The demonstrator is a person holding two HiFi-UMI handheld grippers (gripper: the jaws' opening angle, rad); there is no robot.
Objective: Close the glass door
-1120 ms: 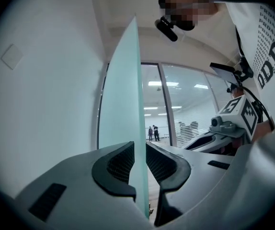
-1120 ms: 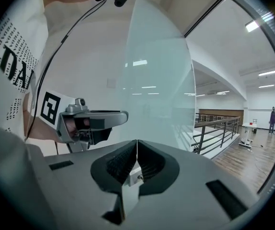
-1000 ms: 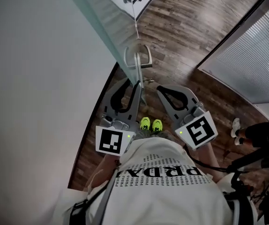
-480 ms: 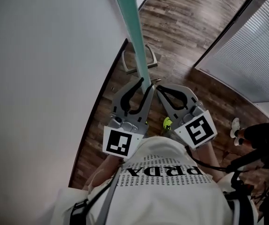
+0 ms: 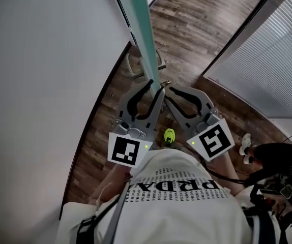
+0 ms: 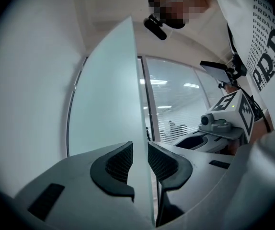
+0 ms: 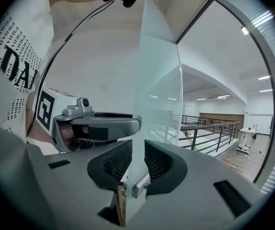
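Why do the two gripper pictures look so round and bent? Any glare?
Left gripper view: fisheye lens, black corners, glass door bowed. Right gripper view: same bending, ceiling lights glare at right. Head view: even light, wall edge curves.

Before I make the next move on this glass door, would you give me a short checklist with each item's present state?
1. Door edge between the jaws of the left gripper: ok.
2. Left grip firm: not ok; those jaws have just been opening, and the pads look slack round the glass.
3. Right gripper shut on the door edge: ok; its pads sit close on the glass.
4. Door fully closed: cannot tell from these views.
5. Bystander clear of the door: ok; stands apart, off to the right.
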